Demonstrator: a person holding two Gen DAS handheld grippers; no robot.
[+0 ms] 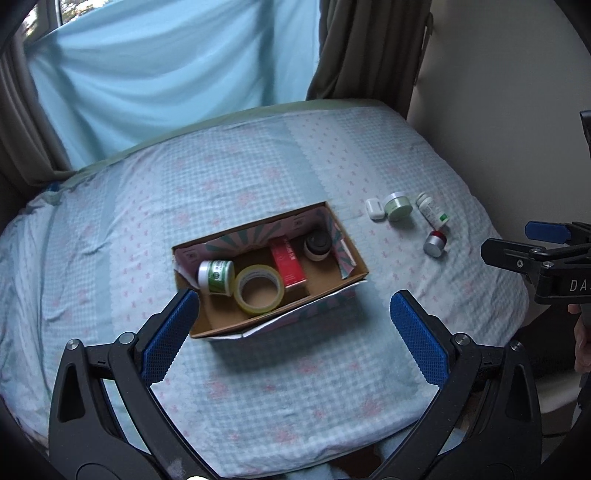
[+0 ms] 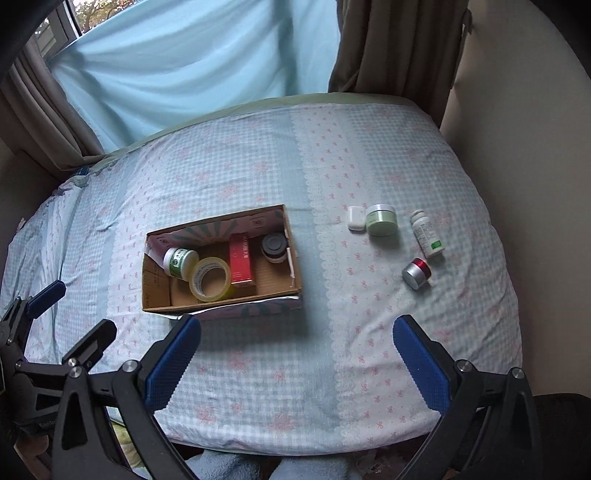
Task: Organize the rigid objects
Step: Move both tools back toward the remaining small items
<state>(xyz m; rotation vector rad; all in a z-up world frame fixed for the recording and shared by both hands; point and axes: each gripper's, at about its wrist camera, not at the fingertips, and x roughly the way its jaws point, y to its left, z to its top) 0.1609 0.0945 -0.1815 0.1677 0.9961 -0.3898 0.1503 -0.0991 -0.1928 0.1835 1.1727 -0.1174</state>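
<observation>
Bed (image 2: 258,369) under a pale blue checked sheet (image 1: 258,177) with pink bows and a lace strip. Behind it, light blue cloth (image 2: 192,62) draped over the window (image 2: 70,22), flanked by brown curtains (image 1: 369,48). Cream wall (image 2: 524,92) to the right. Trees beyond the glass.

Left gripper (image 1: 291,317) hovering wide open over open cardboard box (image 1: 354,254) holding yellow tape roll (image 1: 259,290), red carton (image 1: 288,264), green-labelled jar (image 1: 217,277); small white case (image 1: 375,209) lying outside on checked bedsheet (image 1: 110,236).
</observation>
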